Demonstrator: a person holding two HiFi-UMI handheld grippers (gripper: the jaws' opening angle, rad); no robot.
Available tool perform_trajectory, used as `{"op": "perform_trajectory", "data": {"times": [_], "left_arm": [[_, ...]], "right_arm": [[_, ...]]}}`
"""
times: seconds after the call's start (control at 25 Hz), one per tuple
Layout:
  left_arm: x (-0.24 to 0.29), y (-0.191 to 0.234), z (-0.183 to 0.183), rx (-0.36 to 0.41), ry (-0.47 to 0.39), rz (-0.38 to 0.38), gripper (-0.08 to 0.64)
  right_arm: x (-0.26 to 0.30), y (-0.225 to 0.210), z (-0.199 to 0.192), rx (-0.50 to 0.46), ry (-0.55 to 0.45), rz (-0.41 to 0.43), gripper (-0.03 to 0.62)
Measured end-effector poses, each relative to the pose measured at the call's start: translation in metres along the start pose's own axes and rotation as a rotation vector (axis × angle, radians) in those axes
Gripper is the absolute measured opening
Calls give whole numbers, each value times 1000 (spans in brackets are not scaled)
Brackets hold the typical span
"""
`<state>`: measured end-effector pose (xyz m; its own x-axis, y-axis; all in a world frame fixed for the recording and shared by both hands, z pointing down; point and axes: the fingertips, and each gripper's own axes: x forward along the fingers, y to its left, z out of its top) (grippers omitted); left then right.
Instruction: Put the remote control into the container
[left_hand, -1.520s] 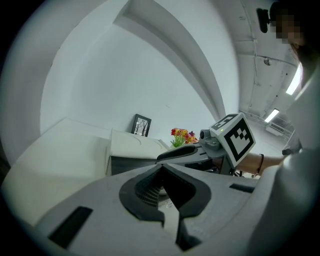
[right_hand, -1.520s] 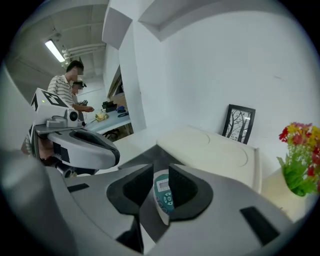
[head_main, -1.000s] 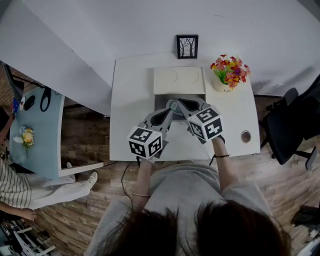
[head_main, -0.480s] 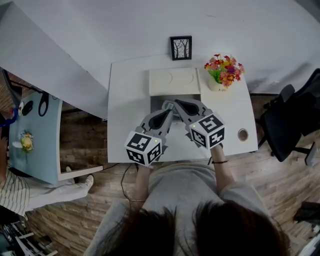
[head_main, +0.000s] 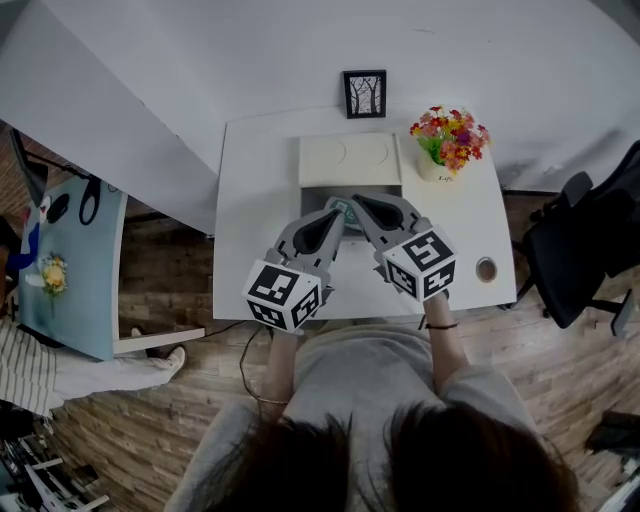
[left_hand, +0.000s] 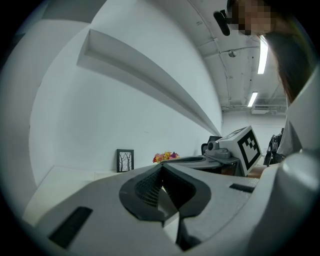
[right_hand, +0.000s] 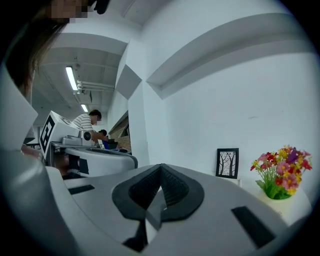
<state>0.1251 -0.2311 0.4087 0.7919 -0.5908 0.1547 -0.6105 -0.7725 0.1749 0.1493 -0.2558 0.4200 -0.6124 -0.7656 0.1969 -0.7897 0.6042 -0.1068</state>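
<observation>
Remote (head_main: 345, 209) apparently already in grey container (head_main: 314, 194), only small greenish bit showing between gripper tips; not certain. Left gripper (head_main: 334, 216) clenched, empty. Right gripper (head_main: 359, 201) clenched, empty. Both over container. Lid (head_main: 350, 160) lies behind container, off. Placing looks done; lidding possibly left.

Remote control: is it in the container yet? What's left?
Done: can't confirm; the grey container is mostly hidden, and a small greenish thing there may be the remote. In hand: nothing; left gripper and right gripper are shut, empty. Left: checking the container; its cream lid lies behind it.
</observation>
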Motion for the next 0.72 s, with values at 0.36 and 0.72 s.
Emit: {"op": "perform_trajectory", "data": {"times": [0.36, 0.72], "left_arm": [[0, -5, -14, 20, 2, 32, 3], [-1, -9, -13, 28, -19, 49, 3]], "right_arm": [[-7, 10, 0, -75, -11, 58, -2], [-9, 13, 3, -108, -26, 95, -2]]}}
